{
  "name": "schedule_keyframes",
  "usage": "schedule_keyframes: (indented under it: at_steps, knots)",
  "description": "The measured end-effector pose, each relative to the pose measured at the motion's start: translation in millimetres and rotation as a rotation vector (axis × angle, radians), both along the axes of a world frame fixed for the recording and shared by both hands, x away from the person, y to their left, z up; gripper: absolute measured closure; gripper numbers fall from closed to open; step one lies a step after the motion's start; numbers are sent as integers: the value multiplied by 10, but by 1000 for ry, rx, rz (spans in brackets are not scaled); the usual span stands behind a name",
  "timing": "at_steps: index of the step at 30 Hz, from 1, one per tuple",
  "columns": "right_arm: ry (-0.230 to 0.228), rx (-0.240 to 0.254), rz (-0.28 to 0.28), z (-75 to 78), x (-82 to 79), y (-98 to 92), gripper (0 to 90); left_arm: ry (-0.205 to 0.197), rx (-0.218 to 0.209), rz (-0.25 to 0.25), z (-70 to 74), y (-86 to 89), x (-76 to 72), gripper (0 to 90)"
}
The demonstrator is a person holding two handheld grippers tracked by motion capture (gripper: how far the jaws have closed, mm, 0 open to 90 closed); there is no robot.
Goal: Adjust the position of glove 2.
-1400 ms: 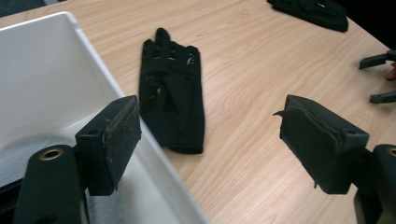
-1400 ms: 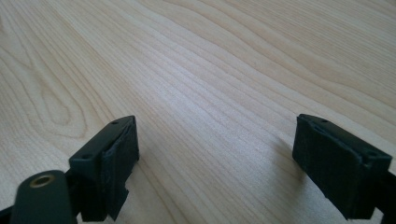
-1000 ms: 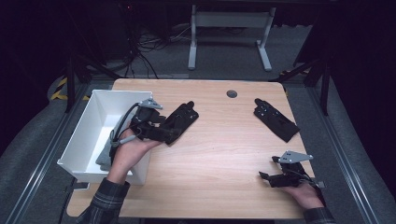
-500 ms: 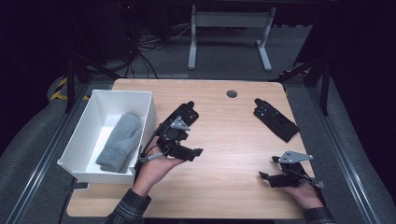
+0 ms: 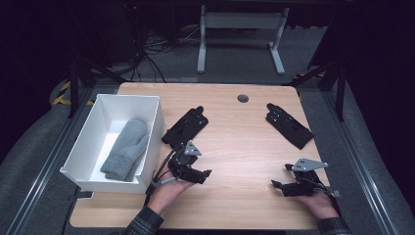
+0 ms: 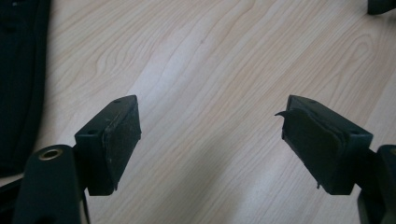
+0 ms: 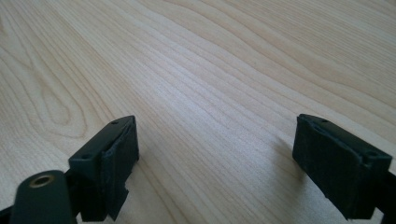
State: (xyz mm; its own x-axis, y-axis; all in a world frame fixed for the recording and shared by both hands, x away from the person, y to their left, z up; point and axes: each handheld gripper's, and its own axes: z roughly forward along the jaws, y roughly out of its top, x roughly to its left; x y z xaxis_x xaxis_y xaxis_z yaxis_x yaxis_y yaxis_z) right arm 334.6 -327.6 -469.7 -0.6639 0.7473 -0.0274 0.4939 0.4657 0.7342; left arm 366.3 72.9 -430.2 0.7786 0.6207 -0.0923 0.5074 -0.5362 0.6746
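**Grey mitten in bin, both grippers empty over desk**

Grey mitten point(image 5: 126, 149) lies flat inside the white bin point(image 5: 151, 134), cuff toward the near wall, tip pointing away. Bin sits at the desk's point(image 5: 235, 142) left edge, partly overhanging it.

Just right of the bin, a black glove point(image 5: 186, 127) lies on the wood at a slant. A second black glove point(image 5: 289, 125) lies well apart, near the far right corner. Small dark round grommet point(image 5: 242, 98) sits in the desk top near the far edge, between the two gloves.

Left gripper point(image 5: 195, 171) is low over the desk, just in front of the near black glove and beside the bin's near right corner. Jaws spread wide, nothing between them. In the left gripper view its pads point(image 6: 122, 135) frame bare wood; dark glove fabric point(image 6: 21, 70) runs along the left margin.

Right gripper point(image 5: 286, 178) is at the near right of the desk, held by the right hand point(image 5: 320, 205). Jaws also wide apart and empty; right gripper view shows bare wood grain between the pads point(image 7: 119, 156). Whether either gripper touches the desk I cannot tell.

Floor beyond the desk is dark, with cables point(image 5: 151, 54) and a white frame stand point(image 5: 240, 39).
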Motion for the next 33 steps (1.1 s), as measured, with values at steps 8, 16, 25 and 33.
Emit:
schedule_keyframes:
  at_steps: [8, 16, 25, 33]
  knots:
    - [0, 0, -2, 0, -1, 0, 146, 2, 70, -16, -258, -16, -55, 146]
    - [3, -5, -23, 89, 16, 11, 341, -22, 91, -29, -399, -20, -35, 50]
    - [-57, 5, -167, 319, 376, -159, 896, -62, 34, -53, -474, 27, -31, 4]
    - [-82, -2, -272, 355, 709, -390, 900, -62, 33, -55, -476, 26, -27, 3]
